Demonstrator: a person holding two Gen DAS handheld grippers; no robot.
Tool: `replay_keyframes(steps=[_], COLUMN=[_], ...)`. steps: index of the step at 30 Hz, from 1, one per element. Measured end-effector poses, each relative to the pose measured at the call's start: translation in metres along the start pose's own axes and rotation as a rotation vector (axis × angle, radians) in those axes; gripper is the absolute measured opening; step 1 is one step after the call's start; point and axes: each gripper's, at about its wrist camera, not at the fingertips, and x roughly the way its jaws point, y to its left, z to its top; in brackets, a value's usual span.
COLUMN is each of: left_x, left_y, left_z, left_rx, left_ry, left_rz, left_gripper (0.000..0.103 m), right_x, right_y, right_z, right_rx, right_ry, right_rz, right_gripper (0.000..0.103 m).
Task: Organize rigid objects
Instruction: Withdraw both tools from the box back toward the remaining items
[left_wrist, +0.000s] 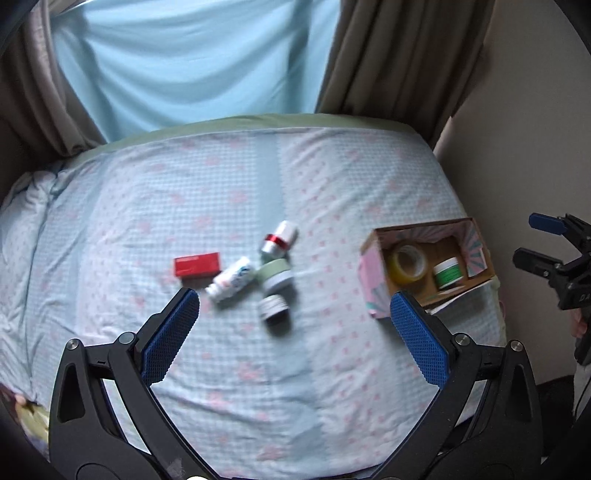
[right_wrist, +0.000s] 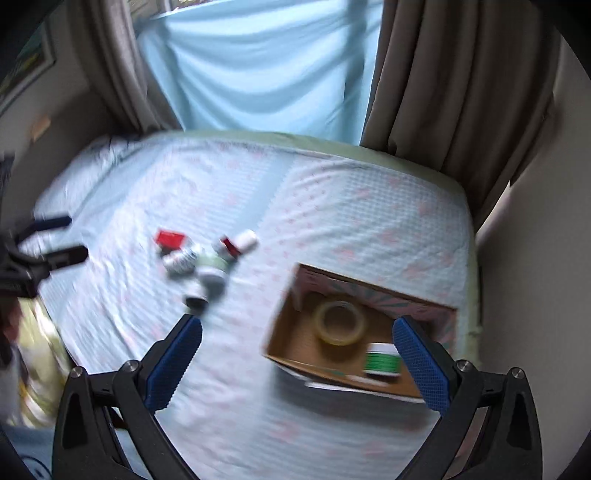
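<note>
- Both tools hover over the bed, nothing in either. Left gripper: jaws spread wide, empty. Right gripper: jaws spread wide too, empty, hanging above the near edge of the cardboard box.
- Box sits at the bed's right side. Already in it: tape roll and a green-labelled jar, side by side.
- Left to sort, clustered mid-bed: red box, white bottle lying down, red-banded bottle, green-lidded jar, and a small dark-based jar nearest my left tool.
- My read: next pick is from the cluster. I'd take the small jar first; it stands clear at the near edge.
- The rest touch each other. I'd approach from above and close across the narrow side so neighbours aren't nudged.
- Soft bedding: expect round items to roll.
</note>
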Motion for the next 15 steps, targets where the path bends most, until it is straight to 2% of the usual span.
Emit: replay_keyframes(steps=[7, 15], left_x=[0.001, 0.06], left_y=[0.098, 0.162], left_z=[-0.003, 0.008], left_rx=[0.07, 0.228], left_ry=[0.016, 0.1], left_rz=[-0.015, -0.056], left_gripper=[0.103, 0.103], right_x=[0.024, 0.078], right_y=[0.083, 0.139], right_z=[0.016, 0.023], right_rx=[0.084, 0.179], right_ry=[-0.013, 0.029], right_rz=[-0.009, 0.007], right_gripper=[0.103, 0.103])
